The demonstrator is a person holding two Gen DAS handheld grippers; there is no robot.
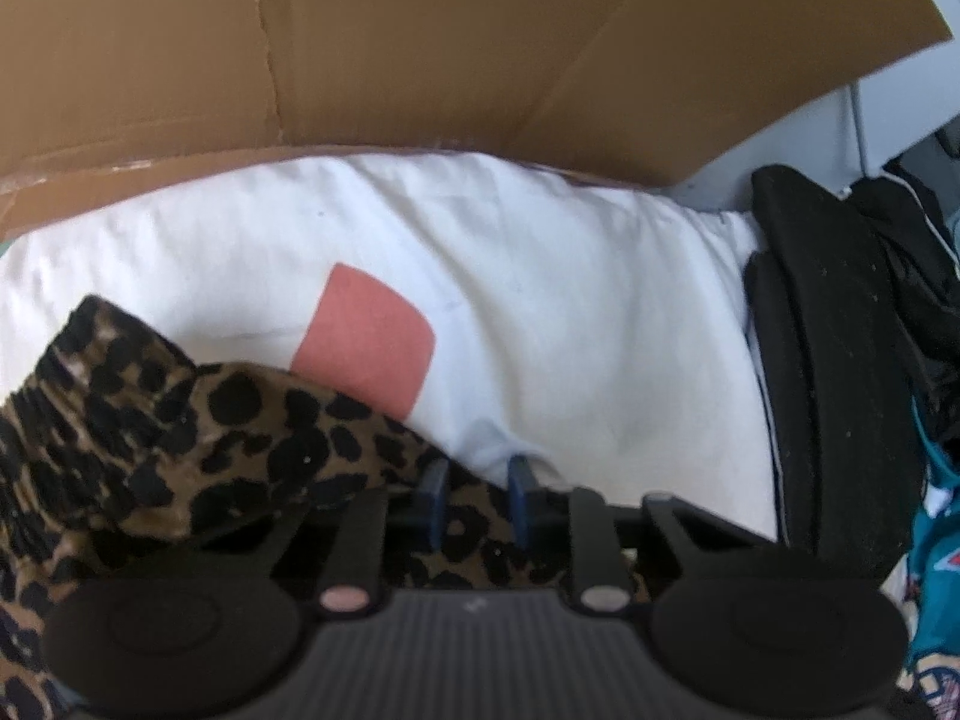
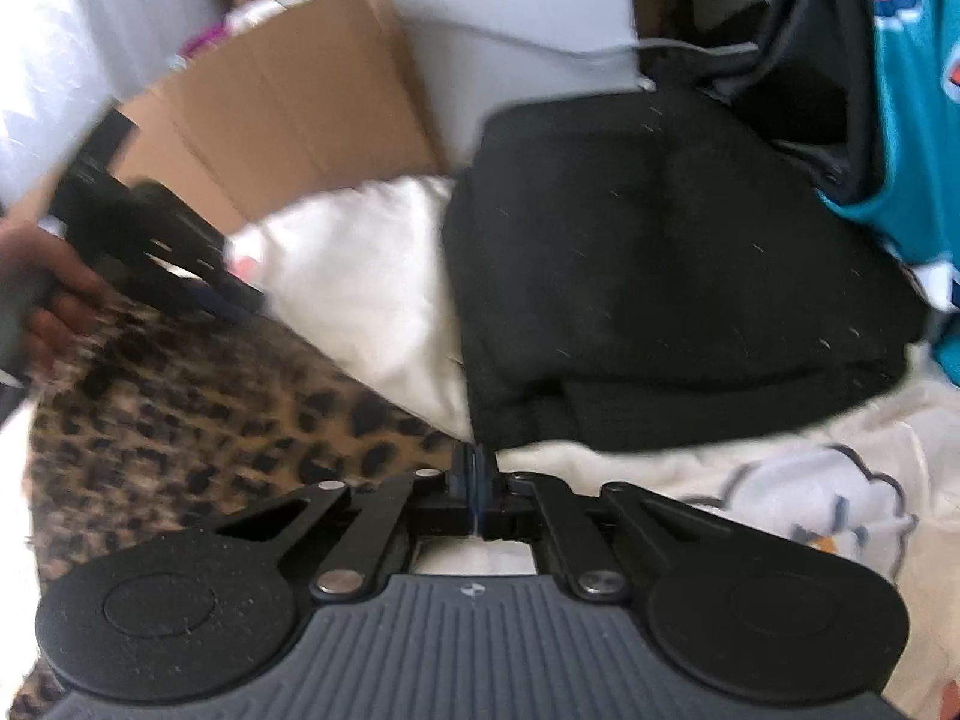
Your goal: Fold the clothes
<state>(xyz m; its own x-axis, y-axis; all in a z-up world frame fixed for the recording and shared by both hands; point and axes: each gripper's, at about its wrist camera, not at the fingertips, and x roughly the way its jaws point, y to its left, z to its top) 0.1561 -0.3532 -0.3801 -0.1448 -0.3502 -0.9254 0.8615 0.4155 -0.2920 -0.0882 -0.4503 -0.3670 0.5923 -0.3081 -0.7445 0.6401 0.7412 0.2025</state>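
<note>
A leopard-print garment (image 1: 180, 420) lies bunched at the lower left, over a folded white garment (image 1: 540, 300) with a salmon patch (image 1: 366, 342). My left gripper (image 1: 478, 498) points down at the leopard cloth's edge. Its blue fingertips stand a little apart, with leopard fabric between them. In the right wrist view the leopard garment (image 2: 210, 420) spreads to the left. My right gripper (image 2: 474, 474) is shut at its right-hand edge and seems to pinch the cloth where it meets the white garment (image 2: 360, 276). The left gripper (image 2: 240, 300) shows there blurred, held by a hand (image 2: 54, 282).
A folded black garment (image 2: 660, 270) lies right of the white one, also seen as a black garment (image 1: 840, 390). A brown cardboard box (image 1: 420, 42) stands behind. A teal jersey (image 2: 912, 90) and dark clothes pile at the right. A cream printed cloth (image 2: 780, 492) lies underneath.
</note>
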